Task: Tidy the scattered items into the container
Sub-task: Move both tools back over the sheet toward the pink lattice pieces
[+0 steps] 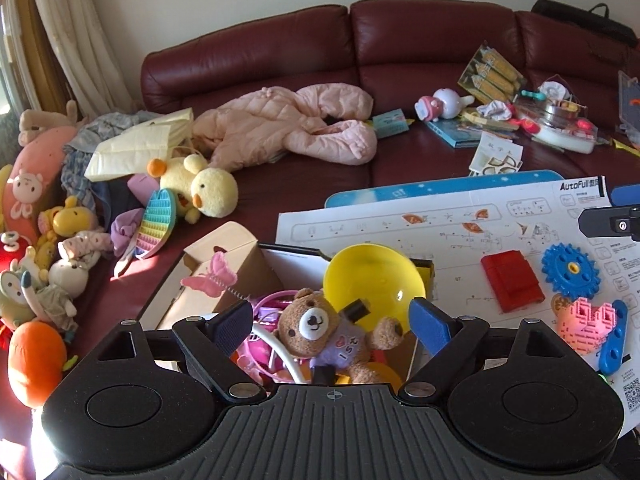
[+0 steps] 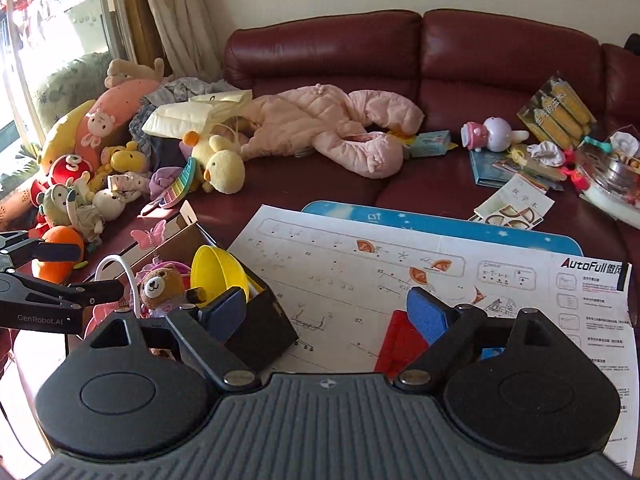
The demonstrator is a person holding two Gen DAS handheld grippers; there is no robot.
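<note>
A cardboard box [image 1: 230,258] holds a brown teddy bear [image 1: 320,326], a yellow bowl [image 1: 374,280], a pink butterfly toy [image 1: 212,280] and pink plastic pieces. My left gripper [image 1: 332,322] is open and empty just above the bear. On the white instruction sheet [image 1: 420,220] lie a red block [image 1: 512,282], a blue gear [image 1: 570,270], a pink heart piece [image 1: 588,318] and a blue strip [image 1: 614,338]. My right gripper [image 2: 326,314] is open and empty over the sheet, beside the box [image 2: 260,320] and the red block [image 2: 400,340].
A dark red sofa [image 1: 400,40] carries a pink baby suit [image 1: 288,124], a yellow duck plush [image 1: 204,188], several plush toys [image 1: 52,240] at the left, and books and toy dishes [image 1: 560,120] at the right. A blue board [image 2: 440,222] lies under the sheet.
</note>
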